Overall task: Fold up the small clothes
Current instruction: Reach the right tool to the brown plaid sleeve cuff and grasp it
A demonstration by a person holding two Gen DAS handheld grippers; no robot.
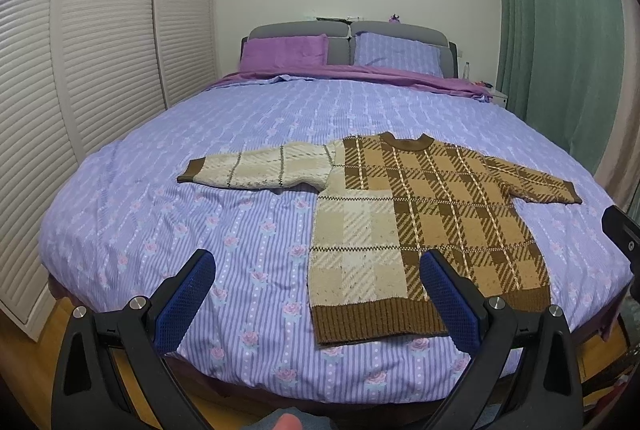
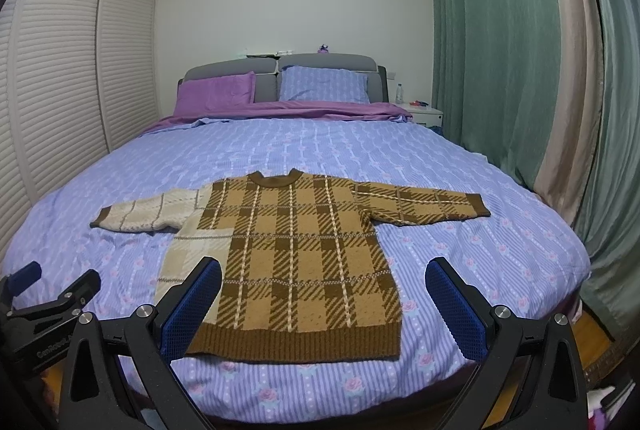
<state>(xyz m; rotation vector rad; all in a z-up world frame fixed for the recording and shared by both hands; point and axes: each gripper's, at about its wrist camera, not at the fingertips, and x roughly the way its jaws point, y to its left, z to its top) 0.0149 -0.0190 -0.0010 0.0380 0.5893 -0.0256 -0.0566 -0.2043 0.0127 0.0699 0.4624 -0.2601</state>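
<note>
A wide bed (image 1: 248, 117) fills the room, covered by a lilac striped duvet printed with small pink roses, with a grey headboard (image 2: 328, 63), one purple pillow (image 1: 284, 51) and one lilac pillow (image 1: 398, 53) at the far end. White louvred wardrobe doors (image 1: 92, 41) stand along the left and green curtains (image 2: 492, 41) hang on the right. A small plaid knitted sweater (image 1: 424, 226) lies flat and face up near the foot of the bed, sleeves spread to both sides, brown ribbed hem nearest the cameras; its left portion and sleeve are cream, the rest tan and brown. The left gripper (image 1: 316, 306) hovers above the hem, blue-padded jaws spread wide, holding nothing. The right gripper (image 2: 324, 310) hangs likewise wide apart and empty over the hem.
</note>
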